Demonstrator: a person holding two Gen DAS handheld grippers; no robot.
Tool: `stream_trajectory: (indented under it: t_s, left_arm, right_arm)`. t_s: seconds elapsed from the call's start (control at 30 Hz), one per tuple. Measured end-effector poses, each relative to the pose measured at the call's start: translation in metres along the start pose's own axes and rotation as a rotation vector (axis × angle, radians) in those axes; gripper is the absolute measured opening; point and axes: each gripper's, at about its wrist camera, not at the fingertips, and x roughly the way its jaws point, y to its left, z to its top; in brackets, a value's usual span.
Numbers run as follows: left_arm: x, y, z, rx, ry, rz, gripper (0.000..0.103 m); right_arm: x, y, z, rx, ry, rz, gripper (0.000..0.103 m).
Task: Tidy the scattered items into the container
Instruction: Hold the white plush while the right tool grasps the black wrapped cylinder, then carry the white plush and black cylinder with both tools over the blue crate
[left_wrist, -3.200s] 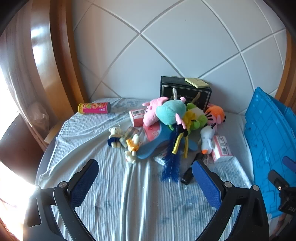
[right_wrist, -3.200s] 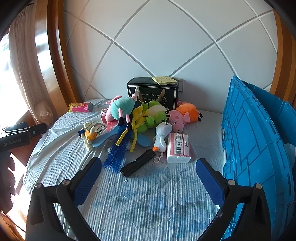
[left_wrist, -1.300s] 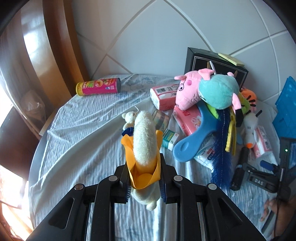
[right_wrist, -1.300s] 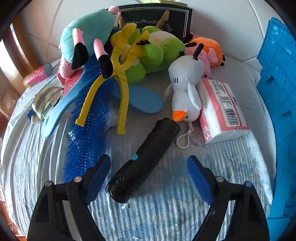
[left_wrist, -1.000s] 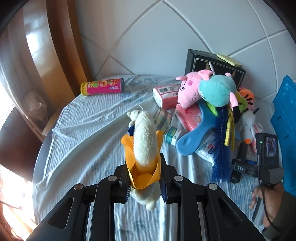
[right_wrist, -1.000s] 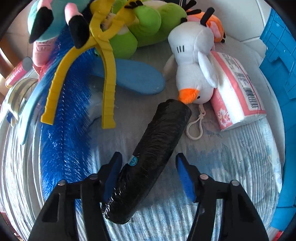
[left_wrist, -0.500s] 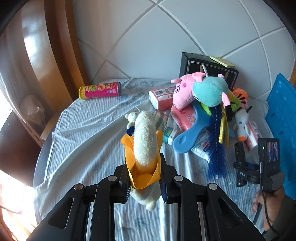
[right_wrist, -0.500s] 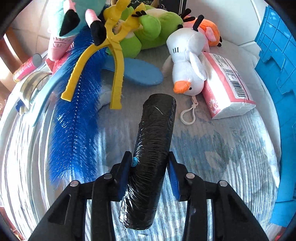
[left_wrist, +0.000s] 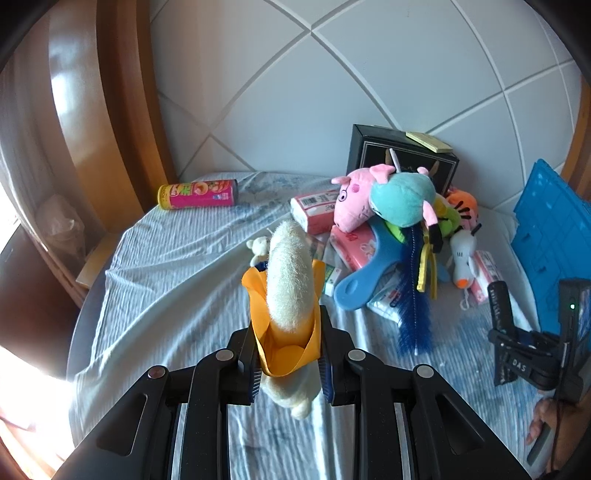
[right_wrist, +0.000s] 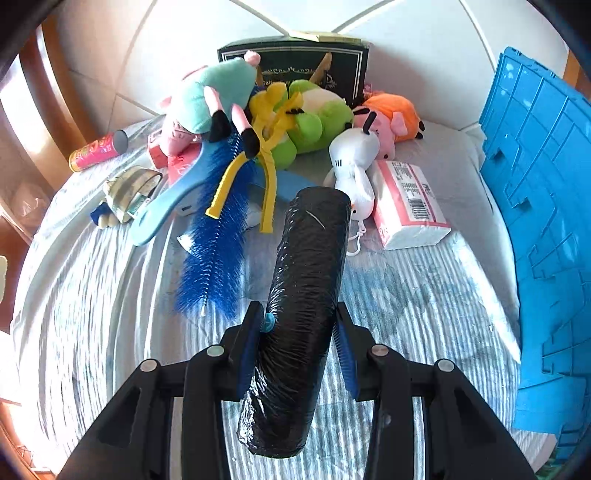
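My left gripper (left_wrist: 289, 354) is shut on a plush banana (left_wrist: 288, 280), cream with an orange peel, held above the striped cloth. My right gripper (right_wrist: 299, 332) is shut on a black wrapped roll (right_wrist: 310, 266), lifted off the cloth and pointing toward the toy pile. In the left wrist view the same black roll (left_wrist: 498, 306) shows at the right edge, near a person's hand (left_wrist: 546, 424). The blue crate (right_wrist: 535, 184) stands at the right, also seen as the blue crate (left_wrist: 546, 229) from the left.
On the round table (left_wrist: 166, 266) lies a heap: pink pig plush (right_wrist: 207, 96), green plush (right_wrist: 314, 118), orange plush (right_wrist: 391, 110), white duck plush (right_wrist: 354, 162), tissue pack (right_wrist: 406, 199), blue brush (right_wrist: 218, 236). A pink can (left_wrist: 197, 194) and black box (right_wrist: 295, 61) sit behind.
My right gripper has shut on the black roll and raised it off the cloth, turning it end-on. The left gripper has risen a little, the plush banana still in it.
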Motion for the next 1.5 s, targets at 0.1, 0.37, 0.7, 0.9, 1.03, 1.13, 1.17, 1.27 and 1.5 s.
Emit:
stream_trajectory:
  t_s: [0.1, 0.37, 0.7, 0.9, 1.03, 1.13, 1.17, 1.27, 1.5]
  left_arm:
    - [-0.013, 0.002, 0.0, -0.013, -0.013, -0.016, 0.024]
    - [-0.045, 0.0, -0.005, -0.028, -0.03, -0.058, 0.024]
    - [-0.074, -0.019, -0.013, -0.008, -0.04, -0.078, 0.024]
    - [-0.093, -0.036, -0.007, -0.004, -0.072, -0.061, 0.024]
    - [-0.104, -0.057, 0.002, -0.008, -0.097, -0.042, 0.024]
    - [-0.115, -0.08, 0.008, -0.014, -0.113, -0.034, 0.024]
    - [-0.119, -0.089, 0.01, -0.015, -0.12, -0.034, 0.024]
    - [-0.131, -0.119, 0.016, -0.01, -0.139, -0.038, 0.024]
    - [-0.157, -0.201, 0.028, 0.022, -0.174, -0.078, 0.024]
  right_arm:
    - [-0.03, 0.006, -0.003, -0.004, -0.028, 0.019, 0.037]
    - [-0.115, 0.022, -0.008, -0.036, -0.124, 0.073, 0.037]
    - [-0.184, 0.019, -0.011, -0.057, -0.203, 0.127, 0.037]
    - [-0.216, 0.0, -0.006, -0.089, -0.272, 0.158, 0.037]
    - [-0.232, -0.021, -0.001, -0.115, -0.303, 0.196, 0.037]
    - [-0.245, -0.042, 0.003, -0.128, -0.331, 0.218, 0.037]
    - [-0.249, -0.05, 0.005, -0.131, -0.341, 0.223, 0.037]
    - [-0.261, -0.078, 0.008, -0.125, -0.365, 0.238, 0.037]
    - [-0.282, -0.156, 0.01, -0.075, -0.415, 0.244, 0.037]
